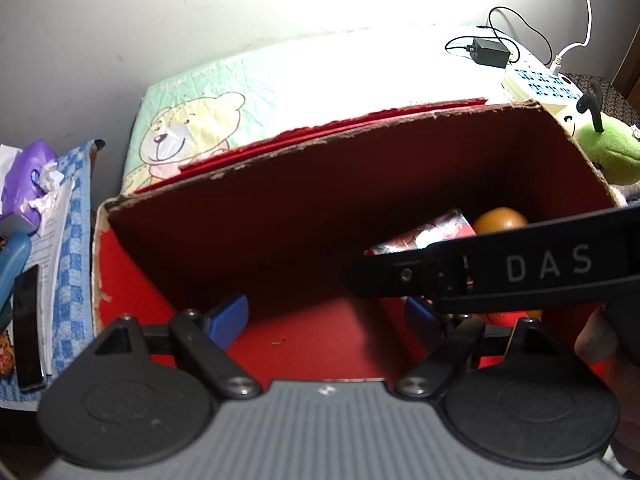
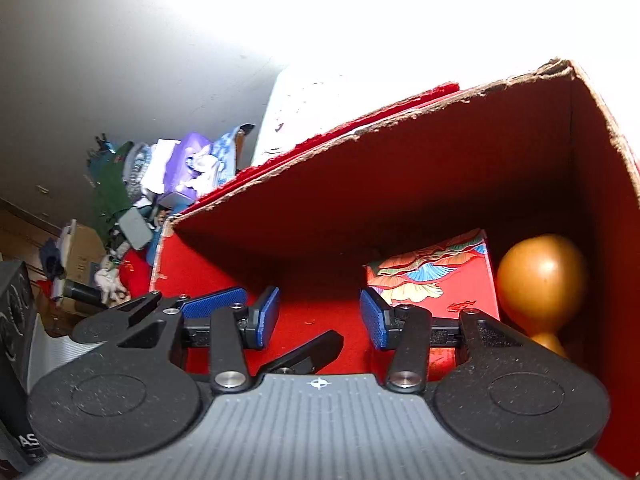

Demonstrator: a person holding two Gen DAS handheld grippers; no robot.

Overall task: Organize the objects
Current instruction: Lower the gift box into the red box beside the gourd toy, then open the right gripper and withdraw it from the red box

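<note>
Both our left gripper and right gripper gape empty; right of our right fingers, in the red box, stands the wooden gourd, hard, slick, likely light; we'd pinch its narrow waist

The red box is open on top, its left floor bare. A patterned red packet and a brown wooden gourd fill the right corner, just beside each other.

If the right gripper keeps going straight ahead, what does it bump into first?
Probably the red box's floor or back wall. The right gripper is open and empty, and the patterned packet sits just right of its line; depth is unclear.
</note>
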